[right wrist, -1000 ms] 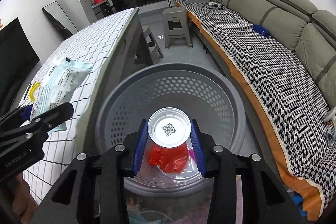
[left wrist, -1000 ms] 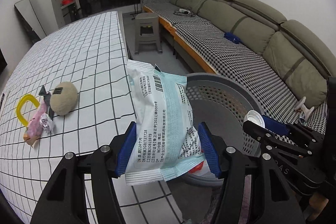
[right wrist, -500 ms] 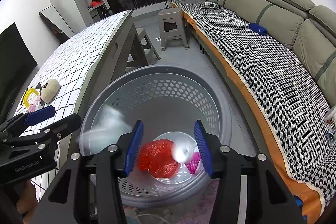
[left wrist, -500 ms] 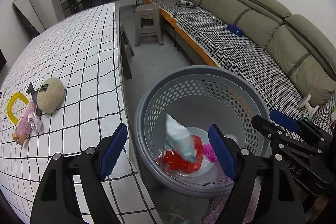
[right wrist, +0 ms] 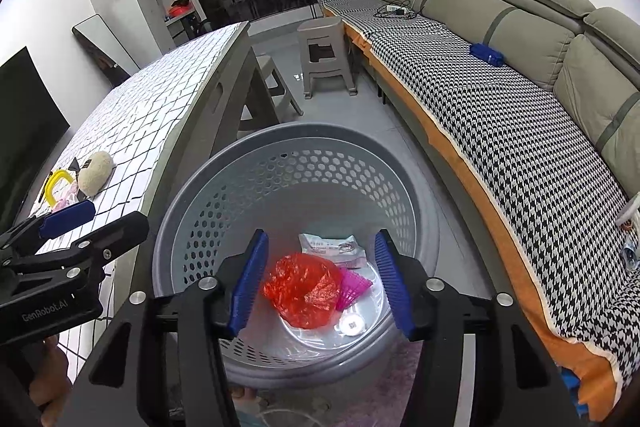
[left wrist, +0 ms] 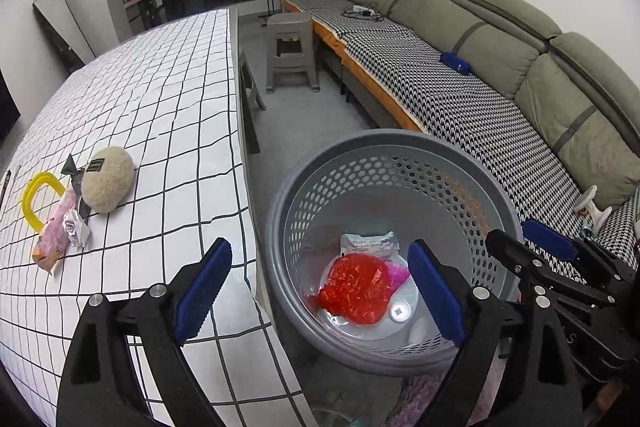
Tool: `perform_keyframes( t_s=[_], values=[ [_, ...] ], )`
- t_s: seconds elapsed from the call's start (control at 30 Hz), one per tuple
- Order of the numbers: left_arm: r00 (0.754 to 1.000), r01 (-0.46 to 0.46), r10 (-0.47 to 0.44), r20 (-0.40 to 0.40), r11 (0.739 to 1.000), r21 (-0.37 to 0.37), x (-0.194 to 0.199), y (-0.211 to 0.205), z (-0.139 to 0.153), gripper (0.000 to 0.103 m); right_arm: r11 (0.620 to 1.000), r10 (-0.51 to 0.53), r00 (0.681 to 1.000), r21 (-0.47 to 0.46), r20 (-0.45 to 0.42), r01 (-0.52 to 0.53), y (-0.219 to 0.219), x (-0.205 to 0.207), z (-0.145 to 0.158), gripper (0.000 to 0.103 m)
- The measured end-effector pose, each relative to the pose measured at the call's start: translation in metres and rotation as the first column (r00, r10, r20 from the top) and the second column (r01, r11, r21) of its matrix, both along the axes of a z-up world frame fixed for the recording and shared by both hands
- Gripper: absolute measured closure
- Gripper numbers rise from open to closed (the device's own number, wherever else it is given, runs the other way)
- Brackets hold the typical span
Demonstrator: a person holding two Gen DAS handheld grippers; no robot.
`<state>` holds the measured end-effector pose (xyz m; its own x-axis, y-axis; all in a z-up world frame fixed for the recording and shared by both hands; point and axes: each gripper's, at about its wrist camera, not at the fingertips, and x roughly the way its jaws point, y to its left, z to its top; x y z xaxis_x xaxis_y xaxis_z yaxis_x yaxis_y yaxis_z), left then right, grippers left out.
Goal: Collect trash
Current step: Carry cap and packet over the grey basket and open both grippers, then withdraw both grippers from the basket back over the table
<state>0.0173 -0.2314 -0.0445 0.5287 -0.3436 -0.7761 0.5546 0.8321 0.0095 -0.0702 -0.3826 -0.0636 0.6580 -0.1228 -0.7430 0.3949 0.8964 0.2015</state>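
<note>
A grey perforated basket (left wrist: 400, 143) (right wrist: 304, 131) stands on the floor beside the table. In it lie a red plastic bag (left wrist: 356, 287) (right wrist: 304, 291), a pale blue packet (left wrist: 370, 243) (right wrist: 330, 245), a pink item (left wrist: 396, 273) and a small white cup with a QR code (left wrist: 400, 310) (right wrist: 352, 325). My left gripper (left wrist: 318, 247) (right wrist: 104, 219) hovers over the basket's left rim, jaws opening, nothing between them. Above the basket, my right gripper (right wrist: 322, 235) (left wrist: 516, 239) is also opening and holds nothing.
On the checked tablecloth (left wrist: 160, 107) lie a pink wrapper (left wrist: 56, 227), crumpled foil (left wrist: 76, 229), a yellow U-shaped piece (left wrist: 34, 195) and a beige fluffy pouch (left wrist: 108, 179). A grey stool (left wrist: 290, 51) and a long sofa (left wrist: 500, 75) stand beyond the basket.
The left gripper let go of the pale blue packet and the right let go of the white cup. Both fell into the basket. Both pairs of jaws spread wider.
</note>
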Motion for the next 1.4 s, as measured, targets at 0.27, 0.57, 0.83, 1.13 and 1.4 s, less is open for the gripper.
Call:
perform_keyframes(
  t_s=[0.27,0.57,0.83,1.13,1.4],
  values=[
    [1.0,-0.011,0.011,0.011,1.0,-0.026,-0.004,0.012,0.007,0.007,1.0,0.001,1.0,-0.008,0.015,-0.001,0.007,-0.006,0.007,0.045],
    [0.998,-0.051,0.053,0.031,0.997,-0.059,-0.005,0.037,0.019,0.006,0.999,0.025,0.999,-0.027,0.037,-0.024,0.025,-0.012,0.017,0.042],
    [0.988,-0.131,0.137,0.065,0.987,-0.098,-0.002,0.081,0.033,0.006,0.996,0.084,0.994,-0.044,0.066,-0.081,0.056,-0.004,0.031,0.042],
    [0.953,-0.273,0.285,0.099,0.954,-0.123,0.013,0.155,0.044,0.006,0.978,0.199,0.974,-0.083,0.112,-0.191,0.103,0.032,0.055,0.041],
    [0.894,-0.422,0.432,0.118,0.901,-0.102,0.03,0.222,0.041,0.006,0.947,0.316,0.943,-0.102,0.107,-0.305,0.148,0.089,0.065,0.041]
  ],
)
